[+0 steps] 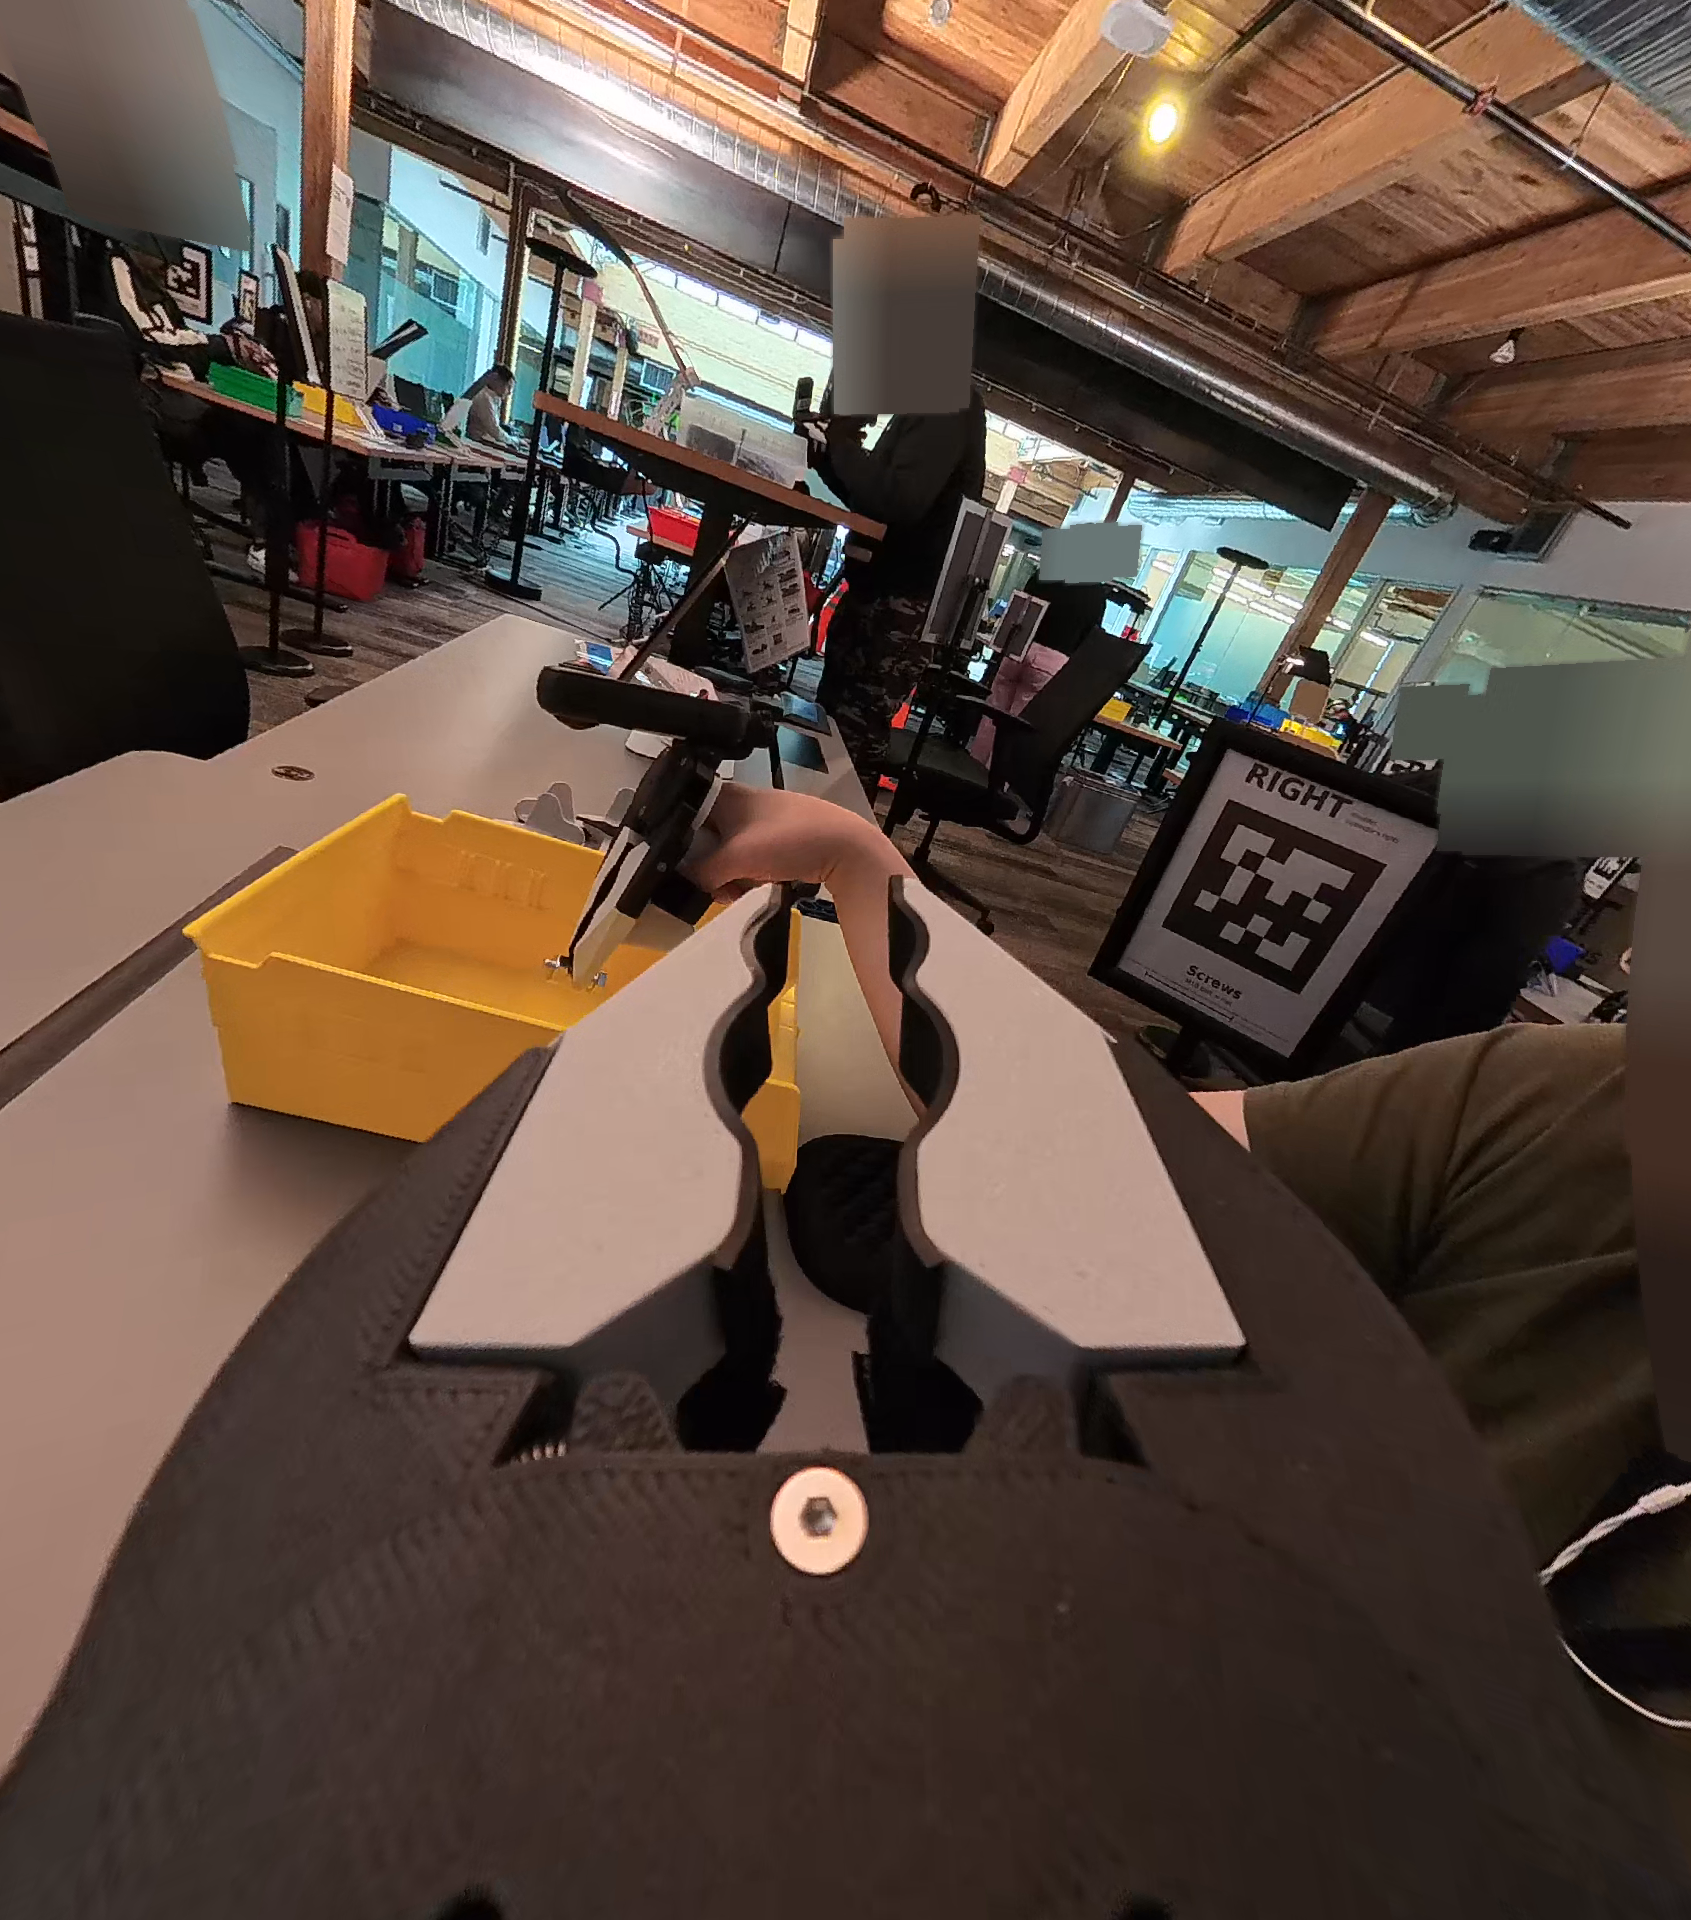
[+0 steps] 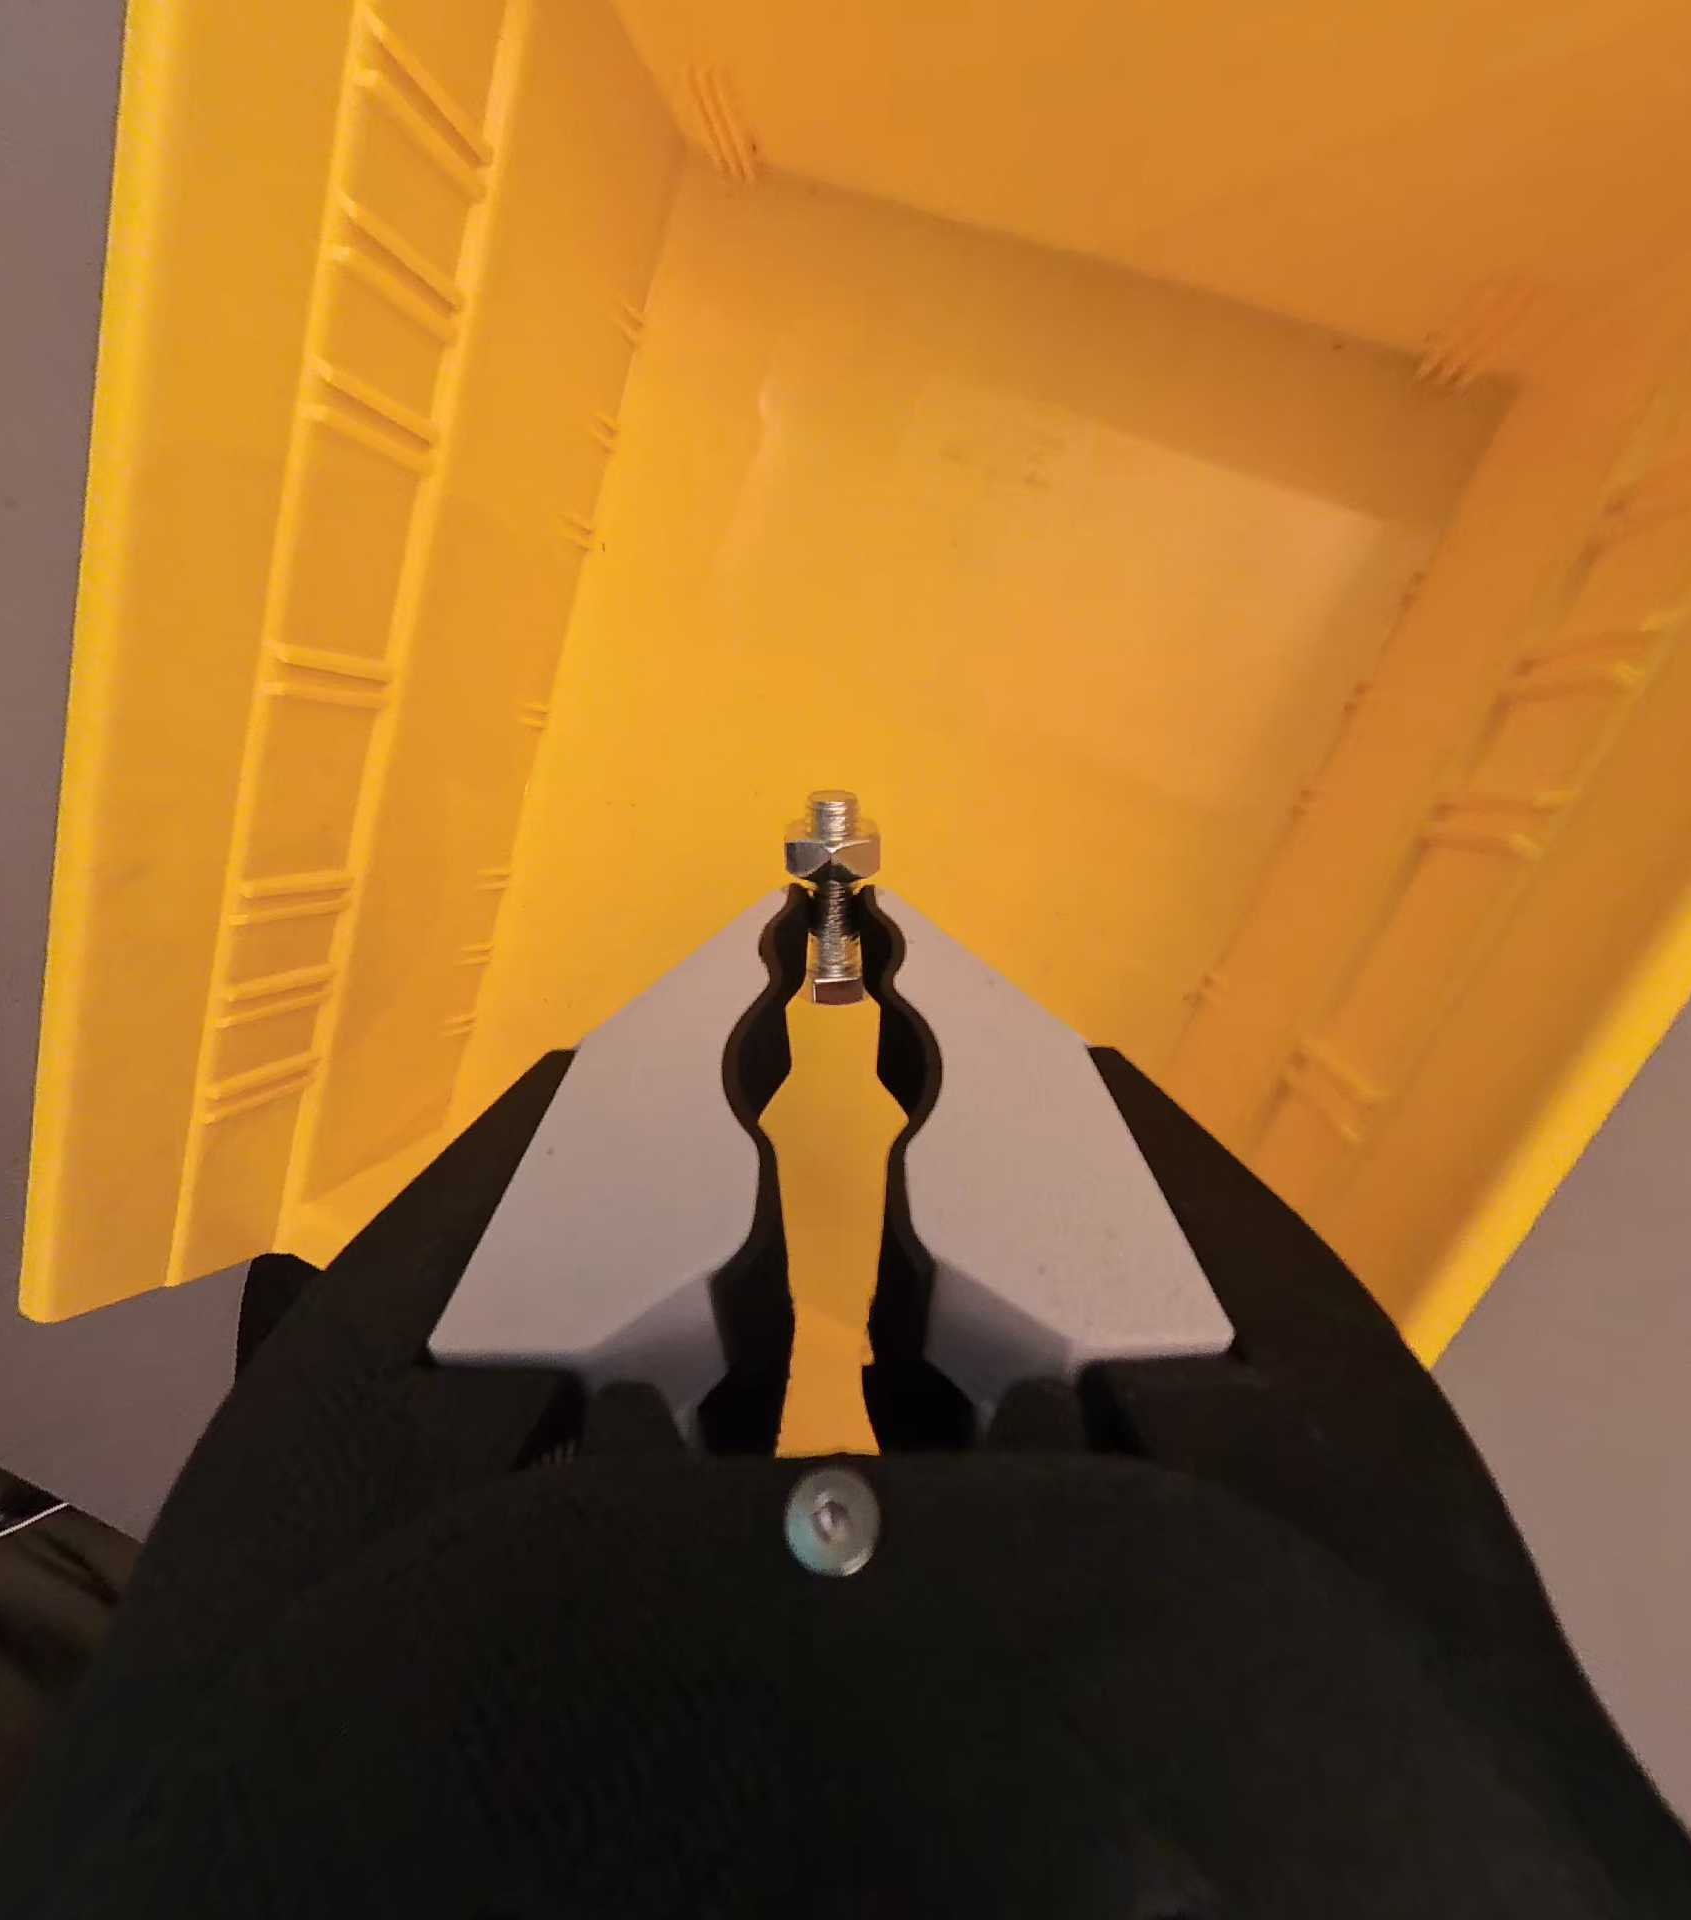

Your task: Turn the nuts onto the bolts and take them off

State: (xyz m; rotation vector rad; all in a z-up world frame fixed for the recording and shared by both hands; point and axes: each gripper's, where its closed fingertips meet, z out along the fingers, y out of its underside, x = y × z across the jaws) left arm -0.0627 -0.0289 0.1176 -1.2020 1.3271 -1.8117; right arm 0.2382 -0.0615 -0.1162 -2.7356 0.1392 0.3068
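Note:
My right gripper (image 2: 833,902) is shut on the threaded shank of a small silver bolt (image 2: 833,940). A hex nut (image 2: 830,854) sits on the thread just beyond the fingertips, and the bolt head lies back between the fingers. The bolt is held low inside a yellow bin (image 2: 301,623). In the left wrist view the right gripper (image 1: 579,966) dips into the yellow bin (image 1: 321,1039) with the bolt (image 1: 573,974) at its tip, held by a hand. My left gripper (image 1: 836,894) is raised beside the bin with a narrow gap between its fingers, empty.
The bin stands on a grey table (image 1: 93,1299). A framed sign with a black-and-white marker (image 1: 1267,914) stands to the right. A black chair (image 1: 41,540) is at far left. A person's olive sleeve (image 1: 1443,1195) and a white cable (image 1: 1651,1558) are at right. Spacing between my two grippers at the tips: around 40 centimeters.

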